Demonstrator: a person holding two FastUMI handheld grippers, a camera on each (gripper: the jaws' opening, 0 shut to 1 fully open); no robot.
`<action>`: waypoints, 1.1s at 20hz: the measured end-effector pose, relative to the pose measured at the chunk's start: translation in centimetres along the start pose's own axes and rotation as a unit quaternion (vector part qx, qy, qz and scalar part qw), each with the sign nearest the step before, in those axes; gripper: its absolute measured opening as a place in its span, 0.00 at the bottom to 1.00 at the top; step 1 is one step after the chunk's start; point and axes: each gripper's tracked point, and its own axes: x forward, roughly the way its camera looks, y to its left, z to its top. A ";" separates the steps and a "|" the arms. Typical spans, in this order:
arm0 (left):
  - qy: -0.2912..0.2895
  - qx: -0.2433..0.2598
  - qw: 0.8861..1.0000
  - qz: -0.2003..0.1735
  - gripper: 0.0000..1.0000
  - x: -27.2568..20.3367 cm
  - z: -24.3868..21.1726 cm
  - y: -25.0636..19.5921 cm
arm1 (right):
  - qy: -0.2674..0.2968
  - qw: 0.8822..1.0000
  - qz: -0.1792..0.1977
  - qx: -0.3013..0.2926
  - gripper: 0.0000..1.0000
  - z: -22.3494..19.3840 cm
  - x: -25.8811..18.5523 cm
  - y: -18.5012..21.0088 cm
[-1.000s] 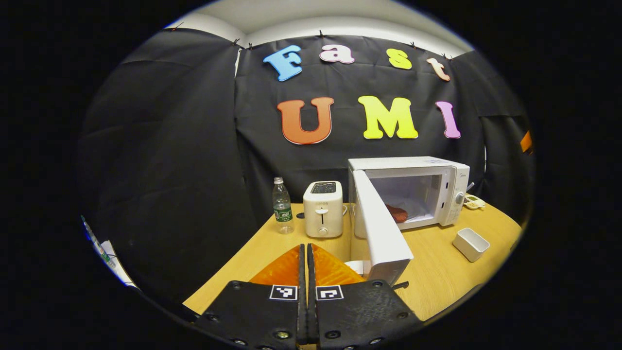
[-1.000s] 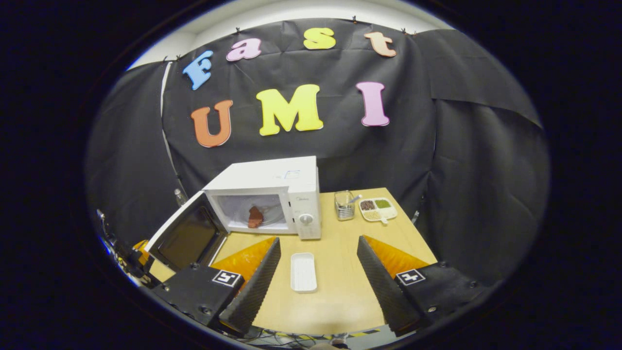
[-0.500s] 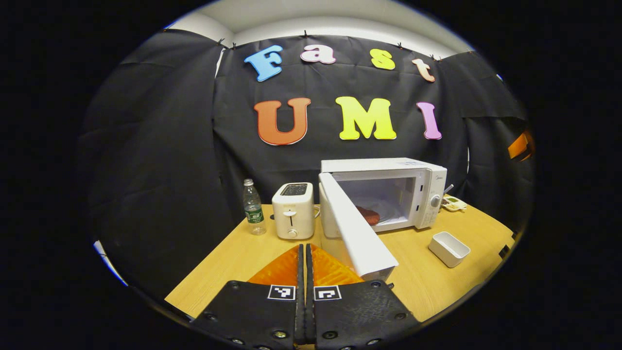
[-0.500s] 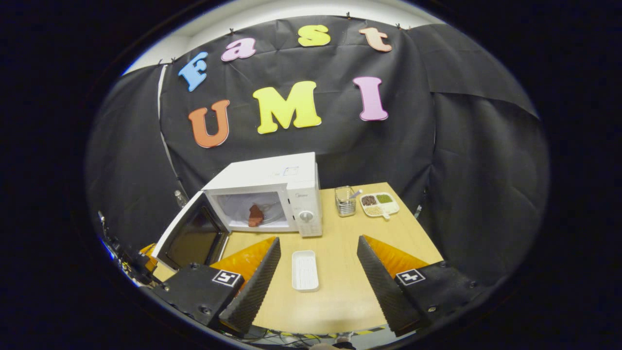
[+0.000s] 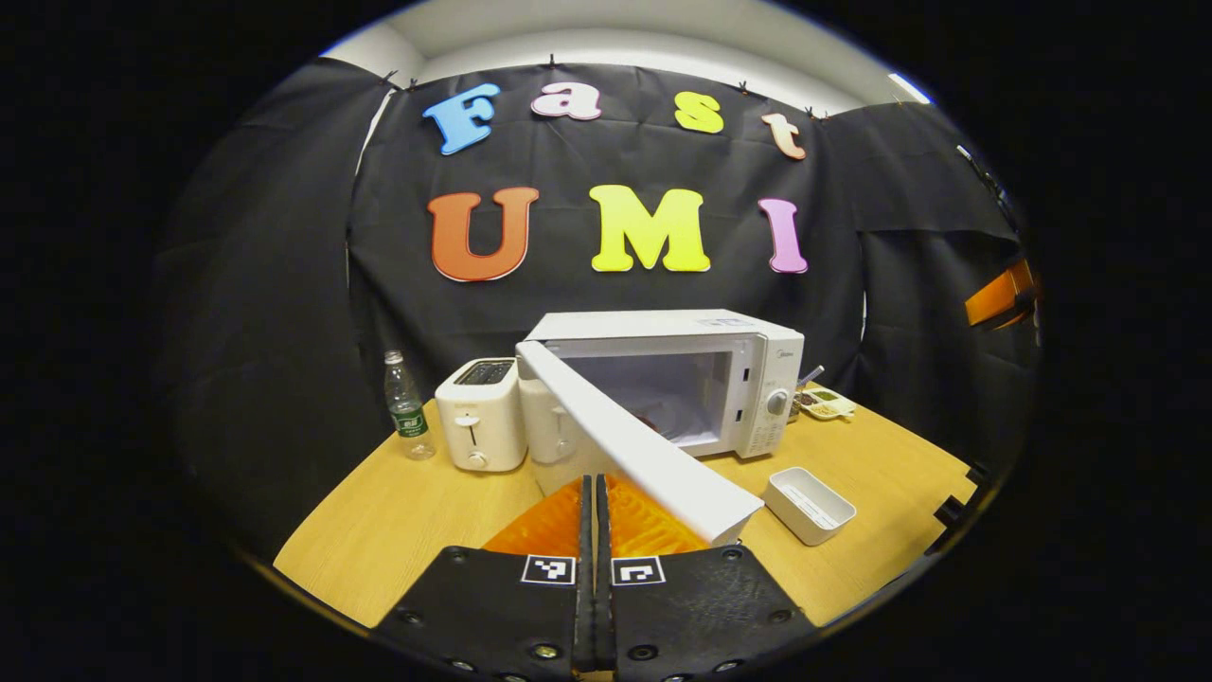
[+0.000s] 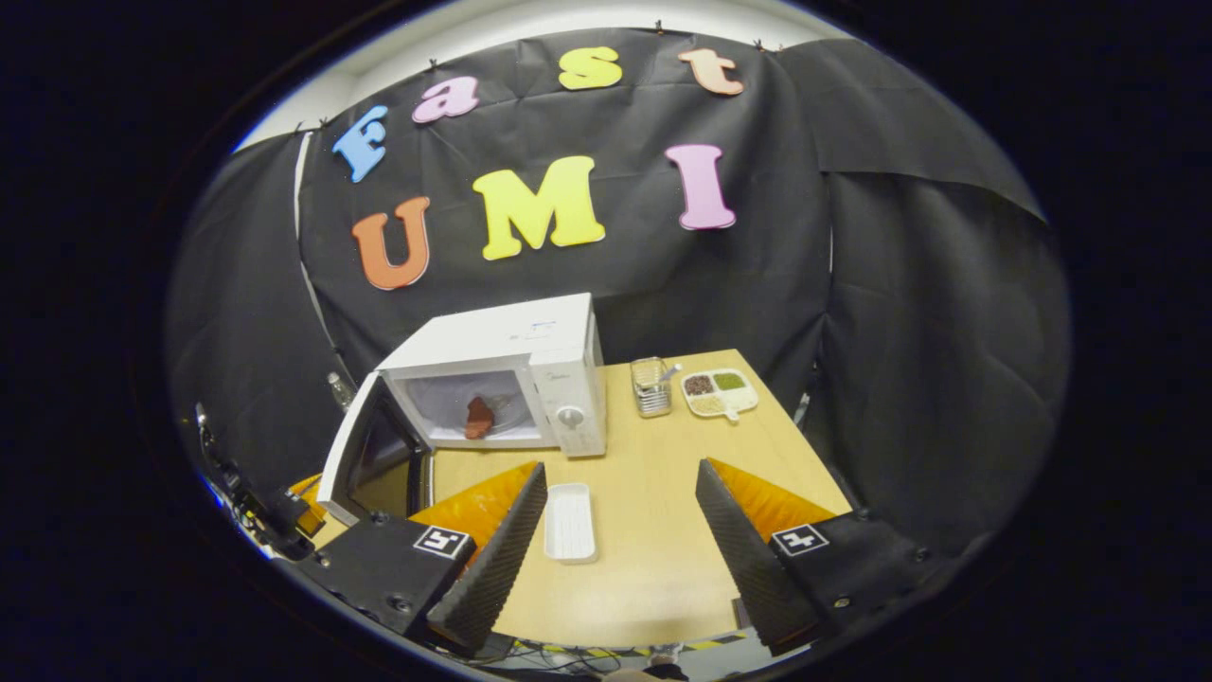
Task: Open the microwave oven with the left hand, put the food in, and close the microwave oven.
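A white microwave oven [image 5: 739, 355] [image 6: 559, 346] stands at the back of the wooden table. Its door [image 5: 634, 445] [image 6: 365, 455] hangs partly open, swung towards me. A reddish-brown piece of food [image 6: 478, 417] lies on the plate inside the cavity; in the left gripper view the door hides most of it. My left gripper [image 5: 595, 483] is shut with nothing between its fingers, its tips just left of the door's outer face near the free edge. My right gripper [image 6: 615, 493] is open and empty, held back over the table's front.
A white toaster [image 5: 478, 426] and a clear water bottle [image 5: 407, 407] stand left of the microwave. An empty white rectangular tray [image 5: 810, 493] [image 6: 568, 521] lies in front of it. A metal cup [image 6: 649, 386] and a divided dish of grains [image 6: 718, 391] sit at its right.
The door has swung further towards the oven, with my shut left gripper behind it. The right gripper stays open and has drifted back slightly.
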 end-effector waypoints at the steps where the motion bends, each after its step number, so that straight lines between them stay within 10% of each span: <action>1: 0.000 0.000 1.000 -0.006 0.10 0.4 0.1 -0.8 | 0.000 1.000 -0.003 0.003 1.00 0.0 -0.1 -0.6; 22: 0.008 0.014 0.999 -0.051 0.00 13.4 1.2 -12.5 | 0.029 0.999 -0.032 0.023 1.00 2.2 4.9 -13.0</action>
